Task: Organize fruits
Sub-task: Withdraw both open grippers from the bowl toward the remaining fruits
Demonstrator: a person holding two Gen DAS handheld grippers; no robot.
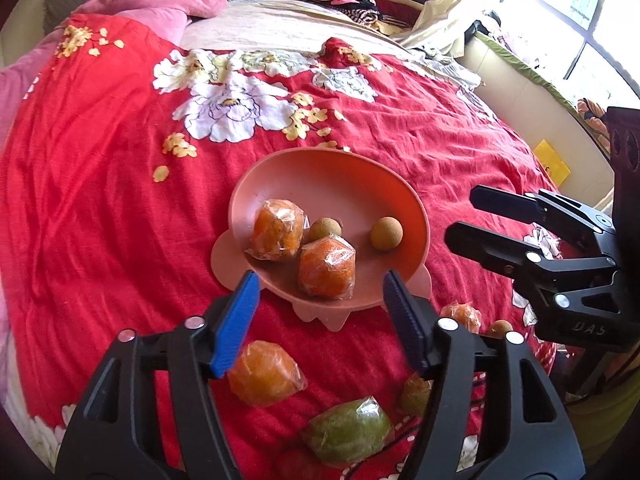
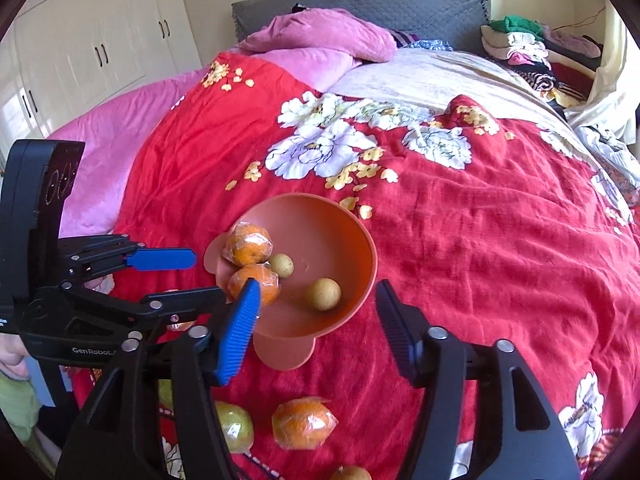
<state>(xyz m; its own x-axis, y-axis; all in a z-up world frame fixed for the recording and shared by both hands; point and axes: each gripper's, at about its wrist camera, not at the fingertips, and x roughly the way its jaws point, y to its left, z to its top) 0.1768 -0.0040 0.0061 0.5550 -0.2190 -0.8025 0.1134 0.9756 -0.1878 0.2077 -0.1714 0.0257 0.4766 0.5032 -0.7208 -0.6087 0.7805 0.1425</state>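
Note:
A pink bowl (image 1: pixel 328 172) sits on the red bed cover and holds two wrapped oranges (image 1: pixel 326 268) and two small brown round fruits (image 1: pixel 386 233). It also shows in the right wrist view (image 2: pixel 352 240). My left gripper (image 1: pixel 320 300) is open and empty, just above the bowl's near rim. My right gripper (image 2: pixel 316 308) is open and empty near the bowl's front; it appears at the right of the left wrist view (image 1: pixel 464 216). A wrapped orange (image 1: pixel 262 374) and a wrapped green fruit (image 1: pixel 346 430) lie loose on the cover below my left gripper.
More loose fruit lies near the bed's front edge: a wrapped orange (image 2: pixel 304 424), a wrapped green fruit (image 2: pixel 236 428) and a small brown fruit (image 2: pixel 352 473). Pink pillows (image 2: pixel 320 36) and folded clothes (image 2: pixel 520 44) sit at the headboard. A window (image 1: pixel 580 20) is right.

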